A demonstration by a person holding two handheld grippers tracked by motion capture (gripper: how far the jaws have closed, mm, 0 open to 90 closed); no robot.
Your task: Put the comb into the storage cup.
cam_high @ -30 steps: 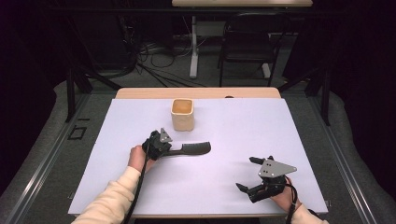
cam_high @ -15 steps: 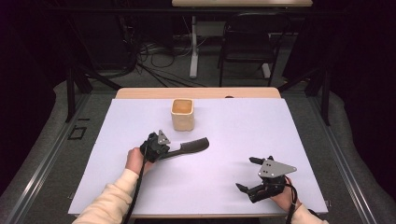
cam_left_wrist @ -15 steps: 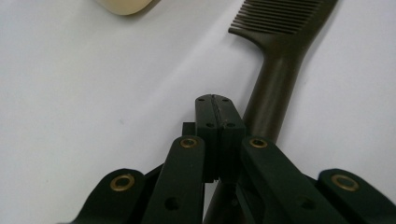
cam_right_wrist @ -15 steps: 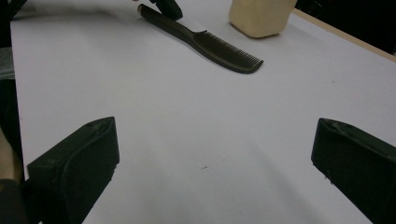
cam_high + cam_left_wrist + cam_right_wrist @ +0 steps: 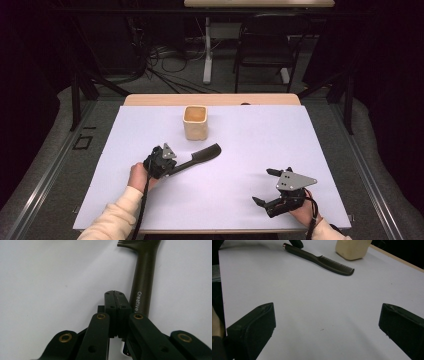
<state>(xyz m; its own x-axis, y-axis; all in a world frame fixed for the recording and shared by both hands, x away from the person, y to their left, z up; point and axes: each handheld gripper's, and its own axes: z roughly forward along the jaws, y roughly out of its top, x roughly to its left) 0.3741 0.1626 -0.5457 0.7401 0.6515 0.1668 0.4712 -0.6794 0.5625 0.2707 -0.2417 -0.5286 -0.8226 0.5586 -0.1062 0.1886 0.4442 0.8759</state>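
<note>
A: What carries everything?

B: A table (image 5: 240, 200) under a pale sheet, its wooden far edge bare. The biggest thing on it is a cream square cup (image 5: 195, 122), upright near the far middle.

A: And the comb?

B: The dark comb (image 5: 197, 158) lies flat on the sheet, just in front of the cup and apart from it. It runs aslant, with the toothed end pointing toward the cup's side and the handle end toward the person's left hand. In the right gripper view it shows far off with the cup behind its teeth.

A: Does the left hand-held gripper (image 5: 162, 161) have it?

B: No. In the left gripper view that hand-held gripper (image 5: 117, 303) has its two black jaws pressed together with nothing between them. The comb's handle (image 5: 143, 287), with white lettering, lies just beside the closed tips on their right. I cannot tell whether it touches them.

A: The other one?

B: The right hand-held gripper (image 5: 266, 186) sits near the front right of the table, well apart from the comb. Its jaws are spread wide and empty, over bare sheet.
</note>
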